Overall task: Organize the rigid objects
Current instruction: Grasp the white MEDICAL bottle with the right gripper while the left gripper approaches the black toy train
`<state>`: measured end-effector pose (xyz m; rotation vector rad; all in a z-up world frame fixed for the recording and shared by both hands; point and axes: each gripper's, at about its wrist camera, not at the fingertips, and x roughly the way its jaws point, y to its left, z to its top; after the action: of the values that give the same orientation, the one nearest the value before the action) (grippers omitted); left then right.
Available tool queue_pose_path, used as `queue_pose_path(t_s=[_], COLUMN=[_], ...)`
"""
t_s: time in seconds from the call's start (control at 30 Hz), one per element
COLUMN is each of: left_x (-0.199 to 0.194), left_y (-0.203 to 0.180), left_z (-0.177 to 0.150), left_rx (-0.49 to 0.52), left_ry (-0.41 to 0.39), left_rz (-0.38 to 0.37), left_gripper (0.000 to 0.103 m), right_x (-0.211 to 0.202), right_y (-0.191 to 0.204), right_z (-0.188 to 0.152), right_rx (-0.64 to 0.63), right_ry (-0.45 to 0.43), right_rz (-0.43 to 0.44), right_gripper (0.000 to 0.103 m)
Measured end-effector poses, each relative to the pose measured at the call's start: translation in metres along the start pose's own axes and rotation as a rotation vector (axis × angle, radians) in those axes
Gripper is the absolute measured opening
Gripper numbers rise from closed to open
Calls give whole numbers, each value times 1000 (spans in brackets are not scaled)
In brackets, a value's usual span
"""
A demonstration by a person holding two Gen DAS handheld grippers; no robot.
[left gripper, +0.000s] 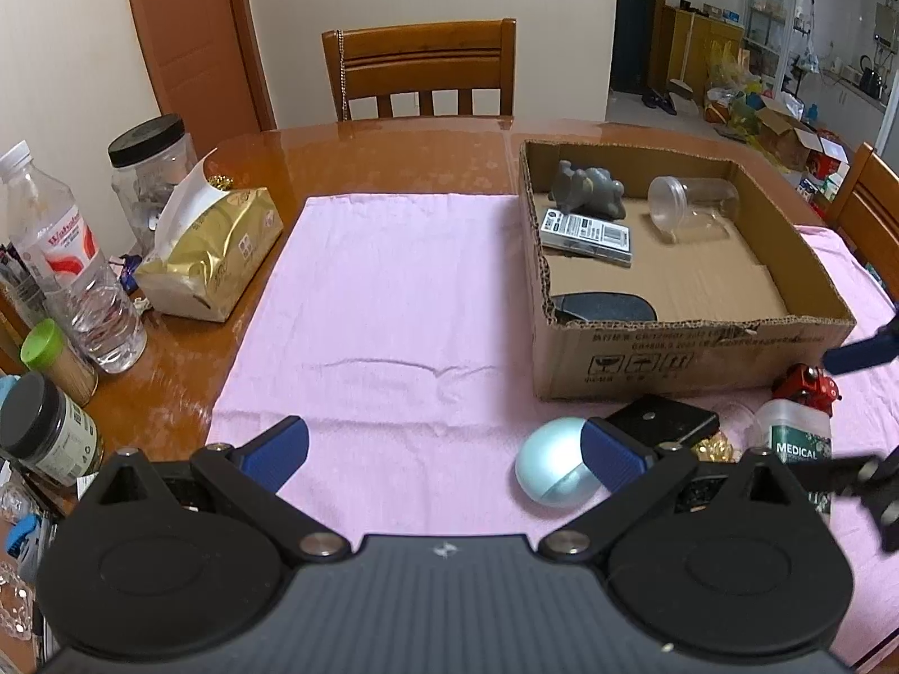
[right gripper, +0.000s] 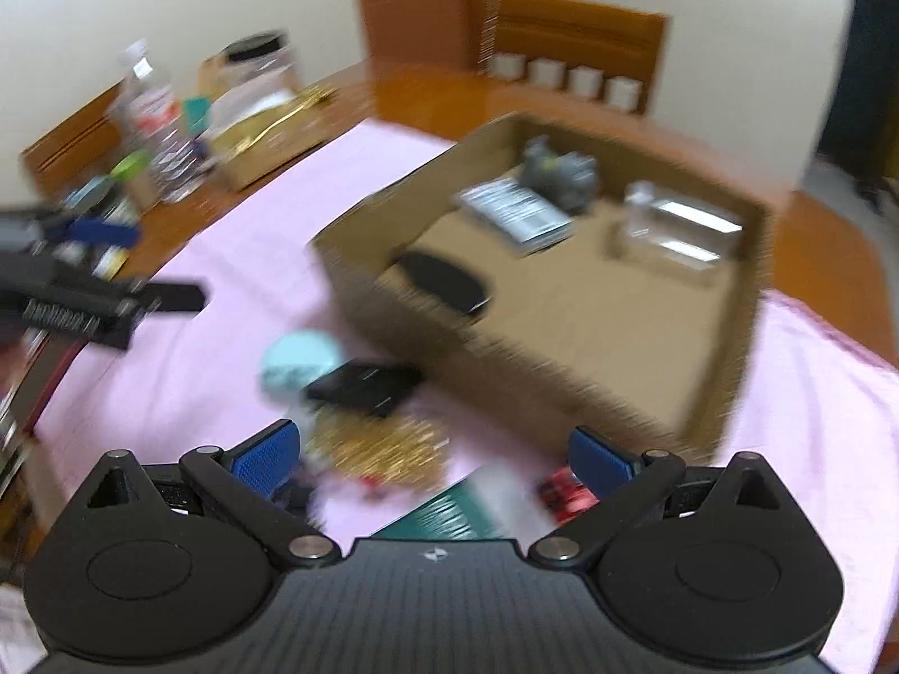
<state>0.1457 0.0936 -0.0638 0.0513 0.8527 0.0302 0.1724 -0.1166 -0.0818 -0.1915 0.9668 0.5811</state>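
A cardboard box (left gripper: 697, 362) on the pink cloth (left gripper: 382, 303) holds a grey animal figure (left gripper: 590, 188), a flat printed pack (left gripper: 587, 236), a clear jar (left gripper: 694, 202) on its side and a dark oval object (left gripper: 604, 308). In front of the box lie a pale blue egg-shaped object (left gripper: 553, 460), a black block (left gripper: 663, 421), a red toy (left gripper: 806, 385) and a white "MEDICAL" bottle (left gripper: 798, 438). My left gripper (left gripper: 444, 455) is open, its right finger over the egg. My right gripper (right gripper: 432, 458), blurred, is open above gold bits (right gripper: 382, 452), the bottle (right gripper: 449, 511) and the red toy (right gripper: 564, 497).
Left of the cloth stand a water bottle (left gripper: 73, 264), a gold tissue pack (left gripper: 213, 253), a black-lidded jar (left gripper: 151, 168) and small jars (left gripper: 48, 429). A wooden chair (left gripper: 421, 70) stands behind the table. The right gripper's finger (left gripper: 865, 348) shows at the right edge.
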Motion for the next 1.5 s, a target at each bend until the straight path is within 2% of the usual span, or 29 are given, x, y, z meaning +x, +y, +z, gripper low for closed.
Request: queue_pose_path(t_s=[0.07, 0.17, 0.3, 0.43, 0.8, 0.93, 1.07, 1.2, 1.3, 1.5], left_x=[-1, -1, -5, -6, -6, -7, -9, -9, -6, 9], left_y=[1, 2, 4, 6, 6, 1, -9, -22, -35, -65], left_z=[-1, -3, -9, -13, -21, -27, -32, -36, -39, -43], left_rx=[0, -1, -4, -3, 44, 84, 125, 128, 129, 98], left_ry=[0, 3, 13, 17, 12, 8, 10, 24, 43, 104], left_rz=[0, 1, 1, -7, -64, -101, -127, -159, -161, -187], left_gripper=[102, 102, 102, 102, 102, 102, 102, 102, 102, 102], right_x=[10, 22, 36, 36, 14, 12, 17, 13, 10, 18], right_y=[6, 9, 6, 10, 23, 33, 36, 21, 8, 5], right_z=[-1, 2, 4, -2, -48, -64, -69, -75, -80, -98], right_rx=[-24, -62, -62, -80, 101, 161, 201, 276, 281, 202], right_ry=[20, 39, 81, 114, 214, 216, 195, 181, 193, 250], right_rz=[19, 1, 9, -16, -65, -121, -233, -285, -350, -303], right_gripper=[103, 103, 103, 103, 103, 103, 103, 103, 103, 103])
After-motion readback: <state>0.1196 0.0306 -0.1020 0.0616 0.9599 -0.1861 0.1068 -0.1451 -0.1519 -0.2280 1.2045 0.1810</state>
